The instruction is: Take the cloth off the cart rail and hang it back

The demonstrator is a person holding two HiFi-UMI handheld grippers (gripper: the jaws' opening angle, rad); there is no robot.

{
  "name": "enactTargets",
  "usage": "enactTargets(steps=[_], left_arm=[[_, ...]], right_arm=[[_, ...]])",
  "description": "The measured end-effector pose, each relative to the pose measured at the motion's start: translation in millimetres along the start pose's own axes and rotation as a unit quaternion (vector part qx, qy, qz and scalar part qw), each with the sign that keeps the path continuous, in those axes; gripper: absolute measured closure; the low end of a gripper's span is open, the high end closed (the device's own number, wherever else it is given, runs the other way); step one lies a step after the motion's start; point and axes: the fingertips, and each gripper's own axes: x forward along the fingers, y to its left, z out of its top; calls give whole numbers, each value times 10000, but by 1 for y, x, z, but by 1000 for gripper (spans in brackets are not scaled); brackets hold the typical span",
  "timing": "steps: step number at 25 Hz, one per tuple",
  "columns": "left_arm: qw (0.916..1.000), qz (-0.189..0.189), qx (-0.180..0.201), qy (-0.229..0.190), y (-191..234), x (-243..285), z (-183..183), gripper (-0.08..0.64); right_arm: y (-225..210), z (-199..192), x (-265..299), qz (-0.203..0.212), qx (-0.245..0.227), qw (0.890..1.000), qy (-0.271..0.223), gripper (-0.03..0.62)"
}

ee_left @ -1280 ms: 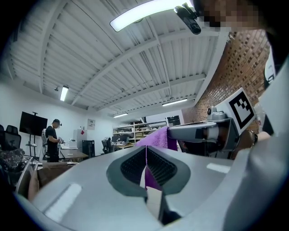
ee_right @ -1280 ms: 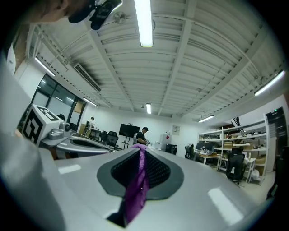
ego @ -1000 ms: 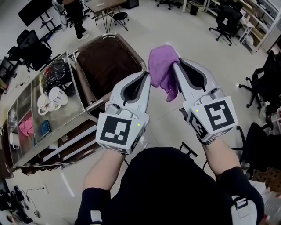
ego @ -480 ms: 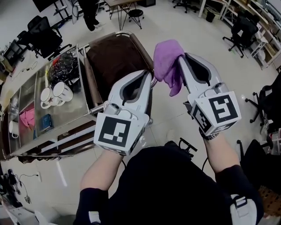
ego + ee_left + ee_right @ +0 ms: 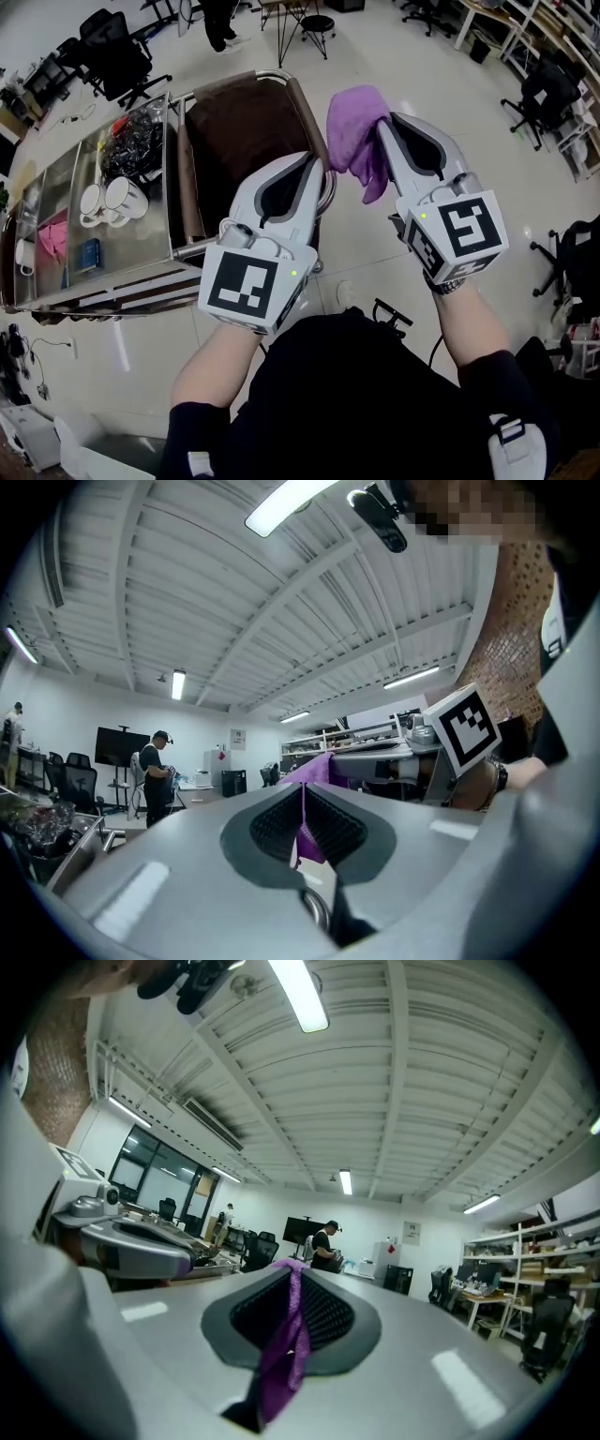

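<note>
- The purple cloth [image 5: 354,127] is off the cart and held up in the air between the two gripper tips. It is bunched at the top, with a tail hanging toward 6 o'clock.
- The right gripper [image 5: 382,122] has its jaws clamped on the cloth. Its own view shows a purple fold pinched between the ribbed pads and trailing out below them.
- The left gripper [image 5: 315,161] sits at 8 o'clock of the cloth, its tip touching the cloth's left edge. In its own view the jaws are closed, with a thin purple strip caught between the pads (only an edge; the bulk shows beyond the tips).
- Both grippers point about level and lie side by side, each with its marker cube toward the person.
- The cart rail [image 5: 302,98], a chrome tube, runs just below and at 9 o'clock of the cloth, with no cloth on it.
- The rail rims a brown tub [image 5: 239,141] at one end of the steel cart [image 5: 112,286].
- On the cart top, at 9 o'clock of the tub, stand two white mugs [image 5: 105,200], with a pink rag [image 5: 53,239] beyond them.
- At 12 o'clock a person [image 5: 220,19] stands on the pale floor, with office chairs [image 5: 117,61] around the room's edges.
</note>
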Motion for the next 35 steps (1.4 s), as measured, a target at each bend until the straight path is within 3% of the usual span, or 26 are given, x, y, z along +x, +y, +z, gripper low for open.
enactTargets(steps=[4,8,14,26,35], left_arm=[[9995,291,-48,76,4,34,3,552],[9971,642,182,-352,16,66,14,552],[9951,968,-92,203,22,93,-7,552],[9836,1752,-179,388,64,83,-24,552],[9828,1799,-201,369,73,75,-27,552]], right_arm=[[-31,-10,25,333,30,9994,49,560],[-56,-30,52,600,-18,9981,147,560],[-75,-68,87,982,-77,9944,373,560],[-24,-99,145,1971,-202,9789,494,561],[-5,-92,150,2244,35,9741,287,561]])
